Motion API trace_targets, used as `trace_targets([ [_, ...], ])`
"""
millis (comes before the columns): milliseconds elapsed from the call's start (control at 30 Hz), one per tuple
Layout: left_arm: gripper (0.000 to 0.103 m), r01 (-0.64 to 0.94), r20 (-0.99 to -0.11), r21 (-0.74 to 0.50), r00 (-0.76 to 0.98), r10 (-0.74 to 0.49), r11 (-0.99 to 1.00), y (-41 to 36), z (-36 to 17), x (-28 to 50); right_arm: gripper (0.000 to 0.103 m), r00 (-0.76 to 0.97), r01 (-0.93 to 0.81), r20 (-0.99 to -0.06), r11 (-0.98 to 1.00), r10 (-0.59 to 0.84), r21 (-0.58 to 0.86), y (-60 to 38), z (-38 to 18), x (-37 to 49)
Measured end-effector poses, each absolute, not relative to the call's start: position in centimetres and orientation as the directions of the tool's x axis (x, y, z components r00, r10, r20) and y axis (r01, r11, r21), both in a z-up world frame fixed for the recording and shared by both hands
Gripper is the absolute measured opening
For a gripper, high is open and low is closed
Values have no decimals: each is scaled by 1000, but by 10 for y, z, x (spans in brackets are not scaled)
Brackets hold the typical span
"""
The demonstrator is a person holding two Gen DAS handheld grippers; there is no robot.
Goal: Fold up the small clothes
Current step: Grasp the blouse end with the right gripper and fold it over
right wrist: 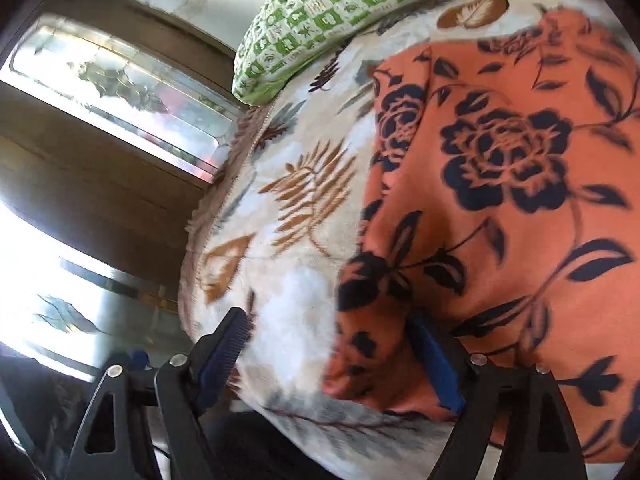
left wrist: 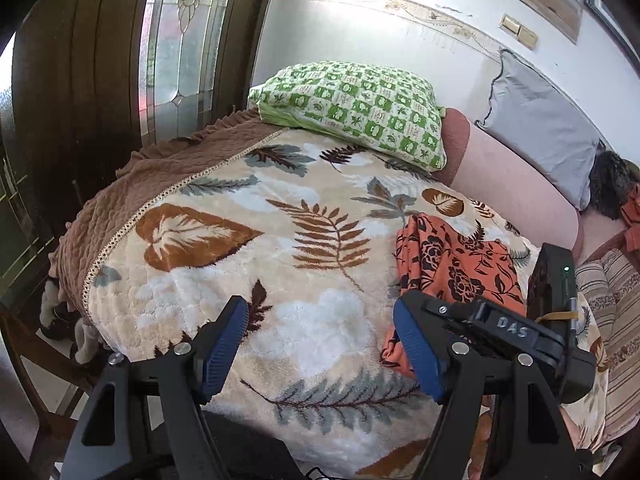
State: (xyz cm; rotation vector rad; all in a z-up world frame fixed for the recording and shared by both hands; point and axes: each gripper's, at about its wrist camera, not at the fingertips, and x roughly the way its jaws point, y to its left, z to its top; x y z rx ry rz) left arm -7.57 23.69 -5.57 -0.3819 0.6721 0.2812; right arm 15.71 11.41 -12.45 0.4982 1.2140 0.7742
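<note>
Blue pads (left wrist: 224, 344) on my left tool (left wrist: 320, 348) were spread wide, gripping nothing. Orange floral garment (left wrist: 456, 264) lay bunched just right of it on the leaf blanket (left wrist: 240, 240). My right tool (right wrist: 332, 356) gaped over its edge; I figured grab a corner, not the bunch.

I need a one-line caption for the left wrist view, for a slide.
Open left claw above a leaf-patterned blanket, beside the crumpled orange floral garment and the right claw's body.

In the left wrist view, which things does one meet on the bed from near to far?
Left gripper → leaf-print blanket → green checked pillow → white wall. The orange floral garment lies to the right on the blanket.
</note>
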Motion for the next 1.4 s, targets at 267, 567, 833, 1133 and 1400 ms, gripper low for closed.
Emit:
trace_targets([
  [267, 76, -363, -664, -226, 736, 129, 904, 219, -50, -65, 91, 70, -219, -589, 589, 805, 778, 113, -150, 169],
  [567, 76, -157, -698, -155, 716, 4, 975, 141, -71, -1, 90, 247, -83, -392, 423, 886, 902, -40, -113, 152],
  [833, 75, -287, -847, -136, 530, 39, 948, 176, -158, 45, 90, 297, 173, -483, 451, 824, 876, -126, -171, 148],
  [1133, 74, -134, -716, -81, 698, 36, 988, 124, -72, 58, 90, 264, 154, -451, 424, 853, 892, -124, -174, 174],
  [1400, 80, -113, -827, 49, 552, 104, 992, 107, -155, 122, 41, 150, 162, -502, 480, 852, 862, -99, -193, 185],
])
